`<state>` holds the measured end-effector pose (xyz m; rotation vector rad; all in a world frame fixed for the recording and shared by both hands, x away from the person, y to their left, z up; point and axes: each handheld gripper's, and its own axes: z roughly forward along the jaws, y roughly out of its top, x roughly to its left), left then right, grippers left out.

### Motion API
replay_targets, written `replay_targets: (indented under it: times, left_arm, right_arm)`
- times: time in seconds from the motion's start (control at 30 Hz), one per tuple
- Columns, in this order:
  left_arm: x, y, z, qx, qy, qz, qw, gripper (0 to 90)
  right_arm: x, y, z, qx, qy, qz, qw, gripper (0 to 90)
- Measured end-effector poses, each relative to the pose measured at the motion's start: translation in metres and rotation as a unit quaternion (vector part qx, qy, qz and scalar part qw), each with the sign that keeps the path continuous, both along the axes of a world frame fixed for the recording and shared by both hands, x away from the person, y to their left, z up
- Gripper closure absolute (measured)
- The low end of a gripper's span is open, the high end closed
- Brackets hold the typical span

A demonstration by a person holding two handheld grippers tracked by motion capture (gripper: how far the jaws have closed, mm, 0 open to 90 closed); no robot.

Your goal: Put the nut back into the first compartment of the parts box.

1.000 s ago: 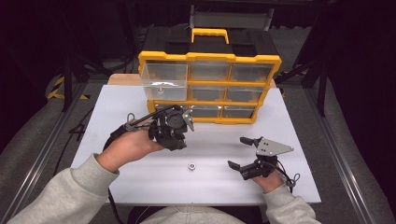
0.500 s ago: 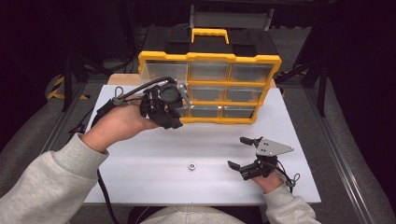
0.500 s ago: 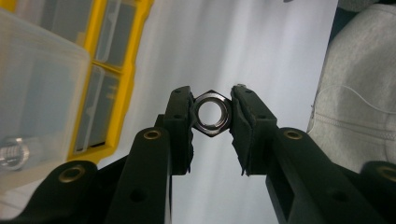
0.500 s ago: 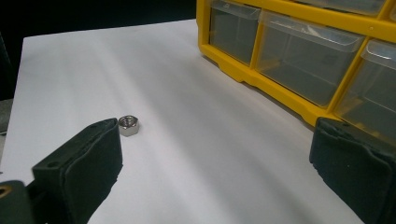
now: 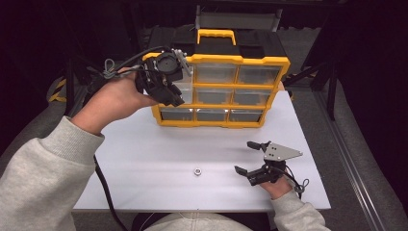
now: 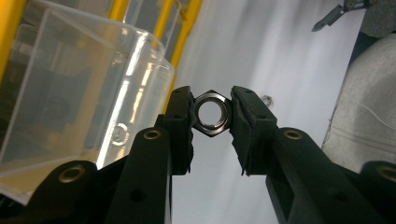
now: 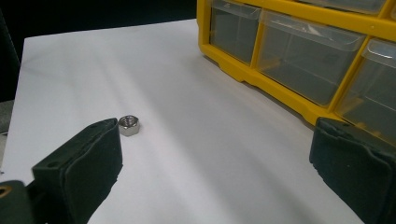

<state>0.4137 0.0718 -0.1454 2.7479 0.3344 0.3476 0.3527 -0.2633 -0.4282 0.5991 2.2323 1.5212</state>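
Two hex nuts are seen: one nut [image 6: 212, 113] is clamped flat-to-flat between the pads of the left gripper [image 6: 212, 116], its threaded bore facing the camera, and a second nut [image 5: 197, 171] lies loose on the white table [image 5: 144, 149]. In the high view the left gripper [image 5: 166, 79] is held up against the upper left corner of the yellow drawer cabinet [image 5: 240, 60], and its jaw tips and the clamped nut are hidden there behind the gripper body. Just left of the jaws in the left gripper view, a clear drawer [image 6: 70, 88] stands pulled out, cut off by the frame edge; its contents cannot be made out. The right gripper [image 5: 255, 159] rests on the table with its jaws wide apart and nothing between them; the loose nut [image 7: 130, 125] lies just beyond its left pad. No brand, label or writing can be read on the cabinet or drawers.
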Motion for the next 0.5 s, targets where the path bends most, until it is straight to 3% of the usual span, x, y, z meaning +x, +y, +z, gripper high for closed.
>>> replay_targets:
  times: [0.5]
  left_arm:
    - [0.033, 0.008, 0.021, -0.030, -0.011, 0.047, 0.9984, 69.4]
  right_arm:
    - [0.000, -0.001, 0.001, 0.003, 0.002, 0.001, 1.0000, 2.8]
